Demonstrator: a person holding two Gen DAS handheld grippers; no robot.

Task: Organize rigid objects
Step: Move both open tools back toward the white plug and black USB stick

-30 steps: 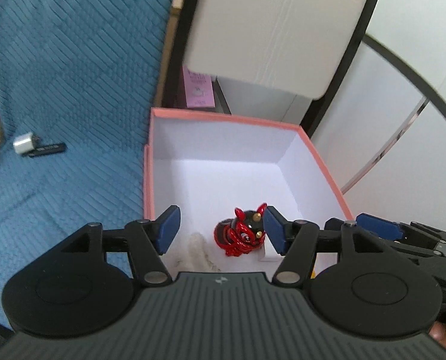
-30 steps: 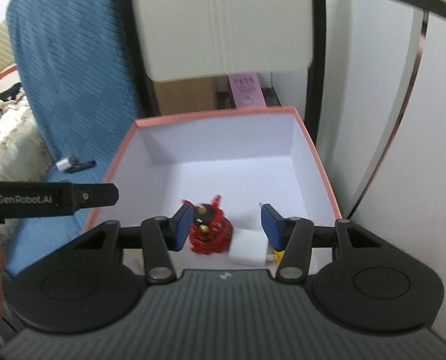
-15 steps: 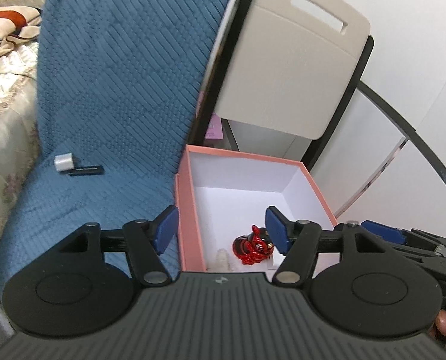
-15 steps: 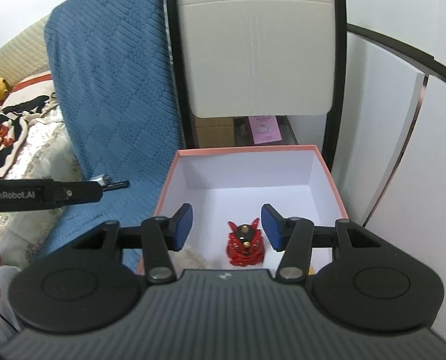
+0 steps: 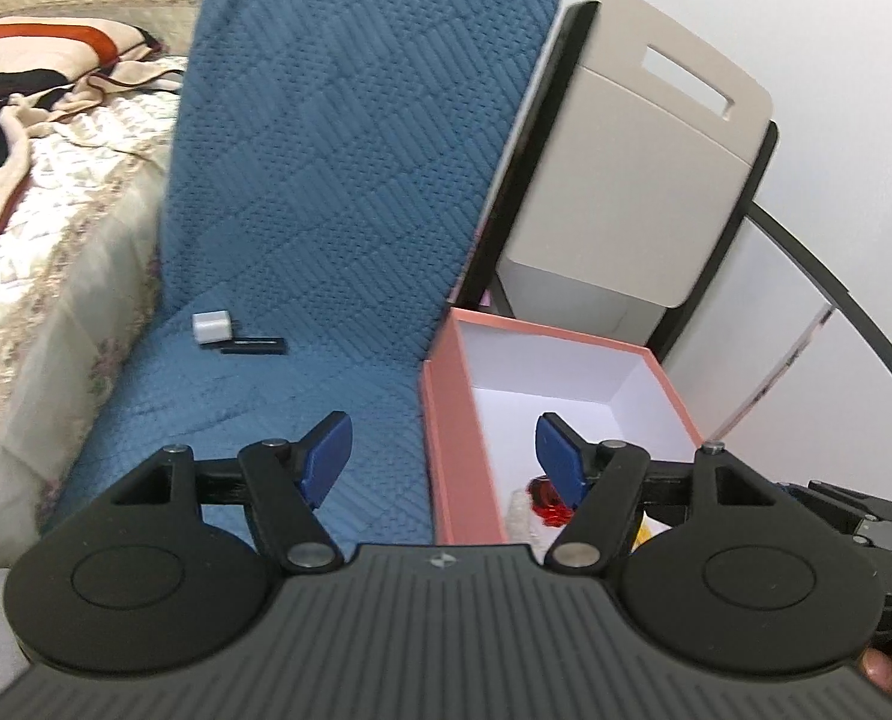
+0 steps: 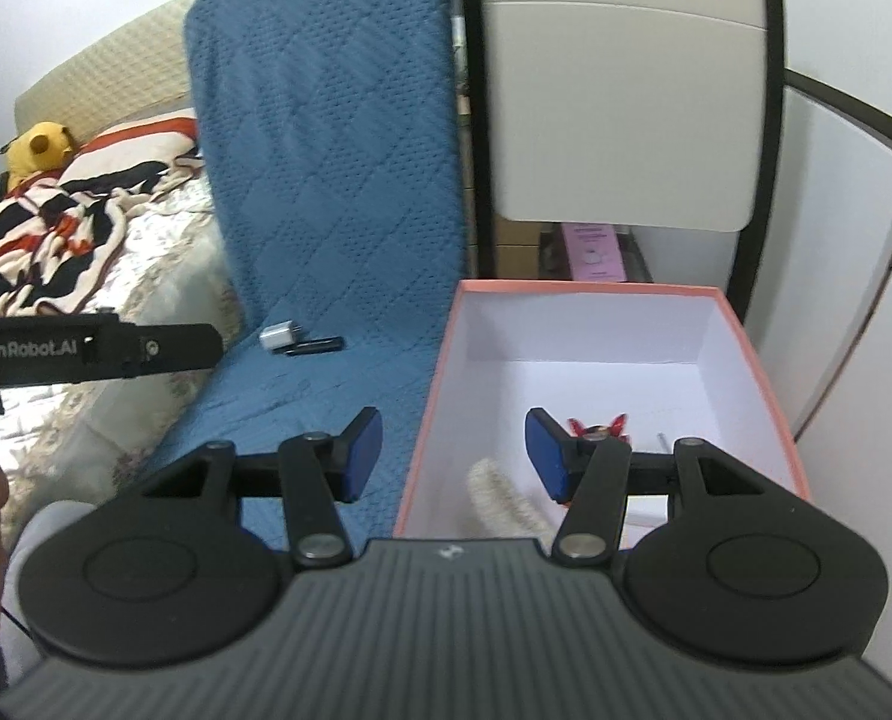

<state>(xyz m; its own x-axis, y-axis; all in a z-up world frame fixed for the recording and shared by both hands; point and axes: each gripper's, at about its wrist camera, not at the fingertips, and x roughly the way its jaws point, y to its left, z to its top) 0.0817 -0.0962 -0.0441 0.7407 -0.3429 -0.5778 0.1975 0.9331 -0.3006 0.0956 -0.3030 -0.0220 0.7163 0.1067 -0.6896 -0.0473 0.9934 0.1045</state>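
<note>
A pink box (image 5: pixel 463 420) with a white inside (image 6: pixel 739 324) stands beside a blue quilted chair cushion (image 5: pixel 326 192). A red figurine (image 5: pixel 546 495) lies inside it, also in the right wrist view (image 6: pixel 595 427), next to a pale fuzzy item (image 6: pixel 499 495). A small white cube (image 5: pixel 210 327) and a black stick (image 5: pixel 254 347) lie on the cushion seat; the right wrist view shows them too (image 6: pixel 278 336) (image 6: pixel 317 345). My left gripper (image 5: pixel 443 456) is open and empty above the box's left wall. My right gripper (image 6: pixel 454 456) is open and empty there too.
A beige chair back (image 6: pixel 619 114) with a black frame rises behind the box. A bed with a patterned cover (image 5: pixel 38 228) and a striped blanket (image 6: pixel 44 228) lies to the left. A white wall panel (image 6: pixel 853 300) is on the right.
Both grippers have pulled up and back from inside the box and shifted left. The red figurine stays in the box. Both stay open.
</note>
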